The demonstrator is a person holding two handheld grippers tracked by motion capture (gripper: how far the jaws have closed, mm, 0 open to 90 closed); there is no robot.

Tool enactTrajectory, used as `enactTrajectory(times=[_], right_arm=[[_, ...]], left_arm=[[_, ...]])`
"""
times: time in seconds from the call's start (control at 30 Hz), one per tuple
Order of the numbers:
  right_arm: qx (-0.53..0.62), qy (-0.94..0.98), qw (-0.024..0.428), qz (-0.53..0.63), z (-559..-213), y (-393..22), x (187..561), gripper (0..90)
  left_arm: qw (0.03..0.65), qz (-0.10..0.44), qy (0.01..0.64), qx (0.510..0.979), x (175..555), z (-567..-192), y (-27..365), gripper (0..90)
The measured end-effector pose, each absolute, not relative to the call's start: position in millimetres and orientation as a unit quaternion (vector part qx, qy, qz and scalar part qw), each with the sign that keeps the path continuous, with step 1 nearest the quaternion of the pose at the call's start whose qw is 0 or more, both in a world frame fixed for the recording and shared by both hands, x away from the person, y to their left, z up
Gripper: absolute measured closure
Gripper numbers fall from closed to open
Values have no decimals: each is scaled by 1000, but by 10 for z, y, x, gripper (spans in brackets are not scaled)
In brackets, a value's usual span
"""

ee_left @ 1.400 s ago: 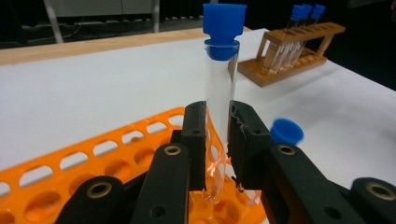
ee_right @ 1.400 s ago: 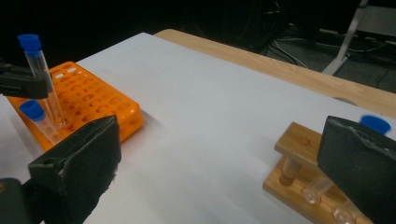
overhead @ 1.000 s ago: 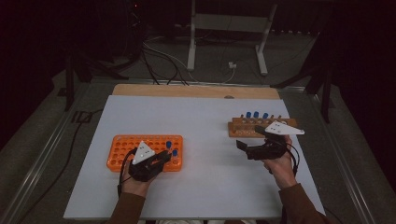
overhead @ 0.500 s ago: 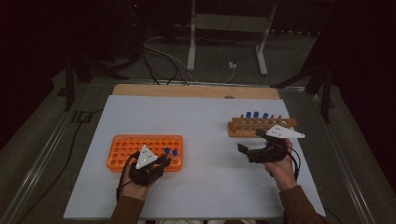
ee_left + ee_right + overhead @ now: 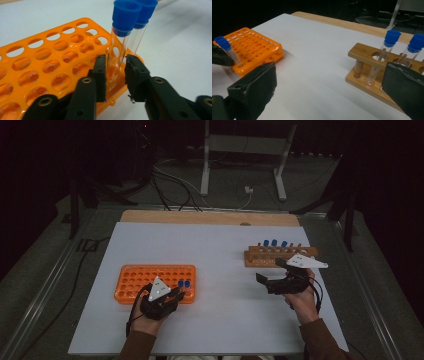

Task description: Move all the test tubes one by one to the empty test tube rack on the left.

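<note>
2 clear glass tubes with blue caps (image 5: 117, 47) stand in the corner holes of the orange plastic grid rack (image 5: 150, 279), lower left of the high view. The left gripper (image 5: 115, 75) brackets the nearer tube, jaws seemingly a hair off the glass. The right gripper (image 5: 329, 92) gapes wide beside the brown wooden tube stand (image 5: 280, 254), centre right.

high overhead view; both tool views close, sharing orange rack (image 5: 57, 72)
</note>
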State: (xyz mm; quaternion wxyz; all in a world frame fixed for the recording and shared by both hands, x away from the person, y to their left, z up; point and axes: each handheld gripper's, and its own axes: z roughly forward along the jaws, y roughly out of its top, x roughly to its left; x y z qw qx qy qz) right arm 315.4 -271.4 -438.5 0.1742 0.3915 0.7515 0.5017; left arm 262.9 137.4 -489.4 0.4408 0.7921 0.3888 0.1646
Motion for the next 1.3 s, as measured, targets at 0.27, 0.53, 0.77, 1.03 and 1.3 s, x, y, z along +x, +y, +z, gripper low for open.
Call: enactTrajectory(times=[0.27, 0.53, 0.77, 1.03, 1.3], right_arm=[[399, 748, 183, 498, -4366, -2759, 3168, 0], [409, 740, 201, 495, -4288, -2861, 3240, 0], [425, 731, 222, 485, -4209, -2997, 3374, 0], [448, 716, 237, 480, -4208, -3135, 3551, 6], [481, 701, 253, 460, -4297, -3291, 3769, 121]], left_arm=[[496, 166, 386, 760, 2614, -4798, 1538, 573], [528, 175, 386, 736, 2611, -4735, 1639, 457], [531, 202, 412, 712, 2626, -4701, 1715, 256], [526, 225, 447, 688, 2668, -4705, 1792, 21], [527, 229, 460, 677, 2675, -4717, 1845, 8]])
